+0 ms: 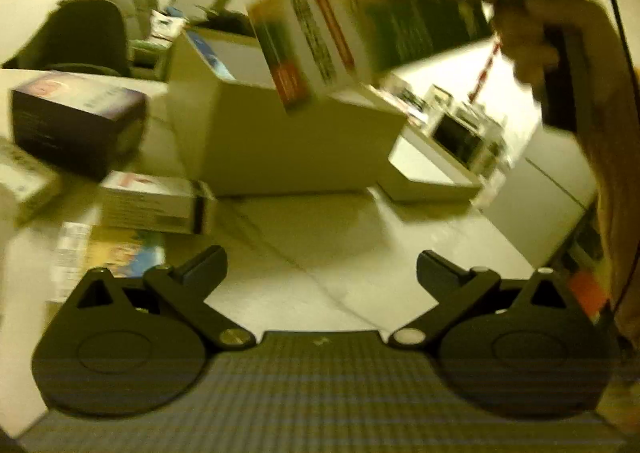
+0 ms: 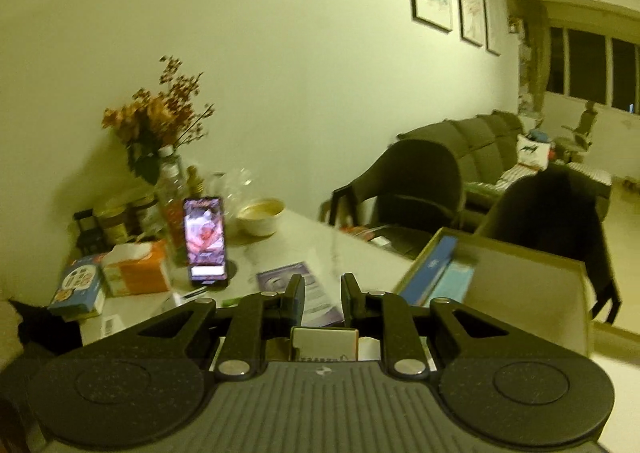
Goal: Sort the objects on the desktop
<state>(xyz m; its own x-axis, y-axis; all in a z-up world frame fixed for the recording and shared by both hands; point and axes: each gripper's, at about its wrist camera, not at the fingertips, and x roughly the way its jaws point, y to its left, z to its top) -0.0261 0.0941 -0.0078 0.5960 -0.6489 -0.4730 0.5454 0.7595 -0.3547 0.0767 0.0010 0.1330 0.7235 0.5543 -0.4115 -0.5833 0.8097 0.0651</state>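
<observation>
Black gripper fingers point(image 2: 294, 297), silver pivot screws point(image 2: 234, 367), seemingly ribbed base point(image 2: 320, 405)

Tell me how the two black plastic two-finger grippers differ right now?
The left gripper stands wide open, nothing between its fingers; the right gripper is shut on a white carton with red and green stripes. The left faces white tabletop; the right holds its carton up over the open beige cardboard box. Both are black, same build.
</observation>
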